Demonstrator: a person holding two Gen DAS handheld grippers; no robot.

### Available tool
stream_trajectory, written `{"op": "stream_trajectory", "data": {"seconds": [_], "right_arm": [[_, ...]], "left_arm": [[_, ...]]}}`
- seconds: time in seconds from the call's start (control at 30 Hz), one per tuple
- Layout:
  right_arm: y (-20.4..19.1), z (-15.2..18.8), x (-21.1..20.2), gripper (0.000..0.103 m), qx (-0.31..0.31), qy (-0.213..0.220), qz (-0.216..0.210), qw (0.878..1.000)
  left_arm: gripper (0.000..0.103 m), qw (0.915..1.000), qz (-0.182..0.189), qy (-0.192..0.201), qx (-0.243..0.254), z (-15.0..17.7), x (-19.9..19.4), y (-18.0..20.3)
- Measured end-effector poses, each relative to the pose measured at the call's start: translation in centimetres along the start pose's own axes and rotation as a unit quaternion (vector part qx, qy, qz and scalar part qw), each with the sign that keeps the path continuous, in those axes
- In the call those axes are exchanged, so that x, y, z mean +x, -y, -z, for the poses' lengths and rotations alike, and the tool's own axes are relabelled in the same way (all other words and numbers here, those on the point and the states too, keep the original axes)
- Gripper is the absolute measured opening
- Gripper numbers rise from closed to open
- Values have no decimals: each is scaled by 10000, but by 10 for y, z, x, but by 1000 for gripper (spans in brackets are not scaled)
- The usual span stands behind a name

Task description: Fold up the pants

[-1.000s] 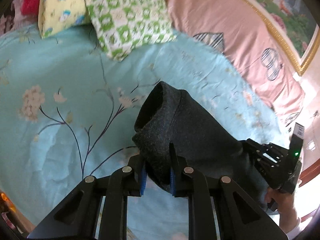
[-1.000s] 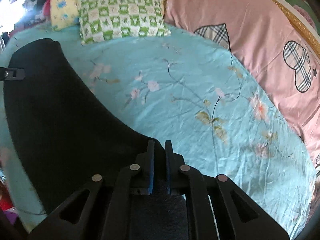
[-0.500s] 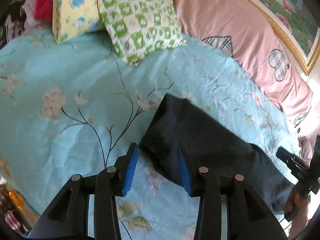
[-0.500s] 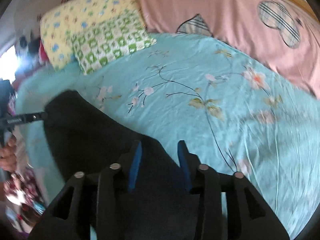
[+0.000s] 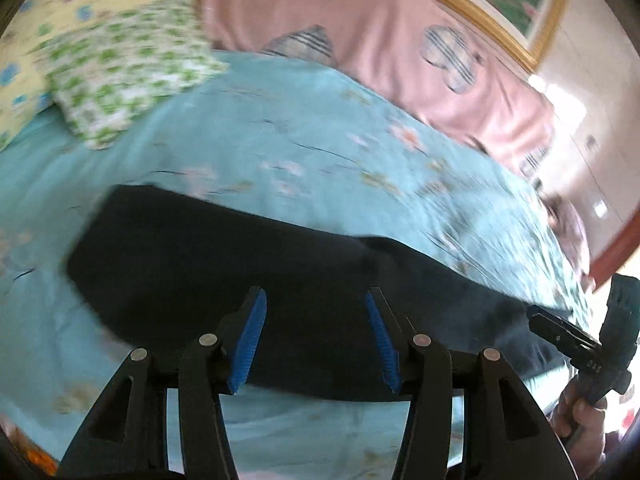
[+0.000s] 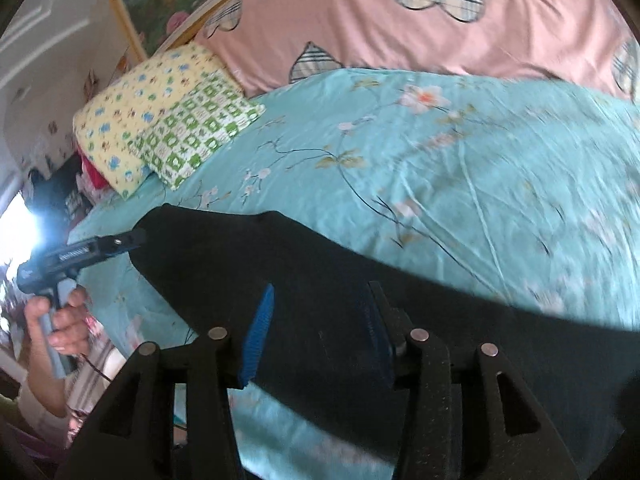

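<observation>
Dark pants lie flat in a long folded strip on the teal flowered bedsheet. My left gripper hovers over their near edge. Its jaws are opening, and the blue pads press on nothing; the cloth only shows behind the gap. In the right wrist view the pants run across the lower half. My right gripper is above them, jaws opening, nothing clamped. The left gripper appears there at the pants' far left end, held by a hand. The right gripper shows at the right edge of the left wrist view.
A green checked pillow and a yellow flowered pillow lie at the head of the bed. A pink quilt with plaid hearts is heaped along the far side. A gold-framed picture hangs behind it.
Both grippers were shut on the pants and have let go. The pants, lifted and curled before, now lie flat on the sheet. Both grippers have drawn back and rolled.
</observation>
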State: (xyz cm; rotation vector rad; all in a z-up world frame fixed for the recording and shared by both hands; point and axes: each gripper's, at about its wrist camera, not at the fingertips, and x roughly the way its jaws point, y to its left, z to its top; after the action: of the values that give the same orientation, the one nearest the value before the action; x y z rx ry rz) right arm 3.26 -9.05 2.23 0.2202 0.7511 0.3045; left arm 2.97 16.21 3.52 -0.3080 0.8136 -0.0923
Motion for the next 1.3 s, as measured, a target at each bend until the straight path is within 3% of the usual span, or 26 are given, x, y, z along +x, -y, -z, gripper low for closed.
{"op": "stream_trajectory", "data": {"seconds": [0.4,0.87,0.9,1.0,1.03,1.17,1.3], "right_arm": [[35,56,-55,48,702,191,329,9968],[69,97,-110,49,1429,545,993,9832],[72,100,-115,53,1508,598,1021,9815],[83,111,-129,88,1788,779,1108,9745],[86,114,-133,93,1863,823,1172,9720],[98,126,-143,93,2143,940,1439,9615],[109,127,-145,93,2348,1032,1414,9561]], "left_arm": [[54,9931,693,-572,746,11,35,86],[61,9759,1291,-920,1497,14,58,168],[61,9745,1322,-928,1561,15,59,172],[63,9706,1392,-954,1716,15,62,186],[64,9692,1417,-979,1761,15,64,190],[64,9638,1470,-1059,1958,14,72,208],[65,9580,1510,-1117,2167,12,78,226]]}}
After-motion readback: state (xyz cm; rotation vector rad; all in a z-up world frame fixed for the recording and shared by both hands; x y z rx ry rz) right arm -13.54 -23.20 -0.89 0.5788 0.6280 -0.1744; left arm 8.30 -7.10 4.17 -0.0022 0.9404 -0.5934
